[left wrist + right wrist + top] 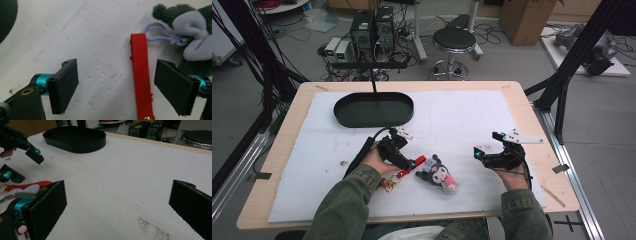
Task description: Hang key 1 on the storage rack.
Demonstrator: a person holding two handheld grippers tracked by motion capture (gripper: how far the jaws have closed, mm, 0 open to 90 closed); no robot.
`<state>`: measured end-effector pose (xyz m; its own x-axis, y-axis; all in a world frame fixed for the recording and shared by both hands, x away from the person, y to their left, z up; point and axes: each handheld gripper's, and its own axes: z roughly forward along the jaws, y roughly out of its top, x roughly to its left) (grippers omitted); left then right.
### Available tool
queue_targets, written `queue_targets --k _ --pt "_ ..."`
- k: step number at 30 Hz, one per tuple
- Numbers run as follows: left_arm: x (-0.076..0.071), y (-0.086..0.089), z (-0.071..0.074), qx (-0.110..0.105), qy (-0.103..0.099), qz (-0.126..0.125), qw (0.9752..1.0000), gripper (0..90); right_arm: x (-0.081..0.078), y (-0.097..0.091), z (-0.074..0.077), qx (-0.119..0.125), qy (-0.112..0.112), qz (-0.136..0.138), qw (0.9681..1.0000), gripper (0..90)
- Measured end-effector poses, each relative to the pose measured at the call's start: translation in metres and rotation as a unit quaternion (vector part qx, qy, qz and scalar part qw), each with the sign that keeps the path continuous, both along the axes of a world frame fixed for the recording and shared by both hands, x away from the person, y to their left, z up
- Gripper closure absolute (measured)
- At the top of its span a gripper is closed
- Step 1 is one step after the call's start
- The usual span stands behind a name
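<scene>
Left gripper (pixel 412 162) sits centre-left of the high view, low over the white mat (pixel 462 115), tips toward the red strap (pixel 411 168). In the left gripper view its jaws stand apart, nothing pressed; the red strap (pixel 141 77) lies between them, much closer to the jaw at frame right, not touching either pad as far as I can tell.

Strap's long axis runs bottom-to-top in that view, so it lies across the line of closing. Good for a pinch, though the strap is off-centre.

Plush toy (pixel 439 175) lies just right of the strap in the high view, centre-bottom; its lilac clip loop (pixel 160 33) is near the strap's upper end.

Right gripper (pixel 479 155) is at lower right of the high view, jaws wide apart, empty, well off from the strap. Left hand plainly nearer.

Black oval tray (pixel 373 109) is upper left of centre, well apart from all this
</scene>
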<state>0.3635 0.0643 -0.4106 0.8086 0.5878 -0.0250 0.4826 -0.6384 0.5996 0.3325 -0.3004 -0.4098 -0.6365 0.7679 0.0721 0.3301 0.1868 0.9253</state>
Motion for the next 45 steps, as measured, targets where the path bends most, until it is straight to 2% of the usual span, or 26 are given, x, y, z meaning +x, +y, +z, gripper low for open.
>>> queue_targets --k 2,5,8,12,15,19,21,24,28,29,31,32,33,36,39,42,45 --pt "0.001 -0.005 0.0 0.003 0.0 0.0 1.0 21.4 0.0 0.0 0.0 -0.001 -0.001 0.001 1.0 0.4" --pt "0.003 -0.01 -0.004 0.004 0.012 -0.005 0.9999 22.8 0.0 0.0 -0.001 -0.003 0.005 0.0 1.0 0.4" --pt "0.003 -0.014 -0.008 0.016 0.021 -0.011 0.9996 24.3 0.001 0.0 -0.001 -0.005 0.008 0.001 1.0 0.4" --pt "0.004 -0.016 -0.011 0.022 0.03 -0.015 0.9992 30.3 0.001 0.0 -0.001 -0.003 0.008 0.001 1.0 0.5" --pt "0.003 -0.019 -0.011 0.028 0.019 -0.015 0.9993 33.6 0.001 -0.001 -0.001 -0.002 0.007 0.0 1.0 0.4" --pt "0.003 -0.022 -0.012 0.031 0.022 -0.017 0.9991 36.1 0.001 -0.001 -0.002 -0.002 0.008 -0.001 1.0 0.4" --pt "0.002 -0.023 -0.013 0.04 0.021 -0.018 0.9988 37.5 0.002 -0.002 -0.002 -0.005 0.007 -0.001 1.0 0.4" --pt "0.002 -0.023 -0.012 0.026 0.032 -0.021 0.9989 40.9 0.002 -0.002 -0.002 -0.003 0.005 -0.001 1.0 0.4" --pt "0.002 -0.025 -0.013 0.03 0.031 -0.023 0.9988 54.9 0.002 -0.002 -0.002 -0.003 0.007 0.001 1.0 0.4" --pt "0.001 -0.024 -0.013 0.032 0.022 -0.021 0.999 58.2 0.002 -0.002 -0.002 -0.003 0.006 0.001 1.0 0.4" --pt "0.002 -0.023 -0.013 0.028 0.019 -0.028 0.999 69.2 0.002 -0.002 -0.002 -0.003 0.006 0.001 1.0 0.4" --pt "0.002 -0.023 -0.013 0.028 0.019 -0.028 0.999 70.8 0.002 -0.002 -0.002 -0.001 0.007 0.0 1.0 0.4" --pt "0.002 -0.023 -0.013 0.029 0.014 -0.036 0.9988 71.9 0.002 -0.003 -0.002 -0.001 0.005 -0.003 1.0 0.4" --pt "0.002 -0.022 -0.013 0.029 0.012 -0.037 0.9988 74.1 0.002 -0.005 -0.001 0.006 0.006 -0.014 0.9999 0.4" --pt "0.003 -0.021 -0.012 0.021 0.016 -0.037 0.999 74.5 0.001 -0.006 -0.002 0.006 0.008 -0.015 0.9998 0.4" --pt "0.005 -0.017 -0.009 0.003 0.026 -0.033 0.9991 74.7 0.002 -0.005 -0.002 0.002 0.006 -0.013 0.9999 0.4" --pt "0.006 -0.014 -0.007 -0.002 0.023 -0.029 0.9993 74.7 0.002 -0.005 -0.002 0.002 0.006 -0.013 0.9999 0.4"
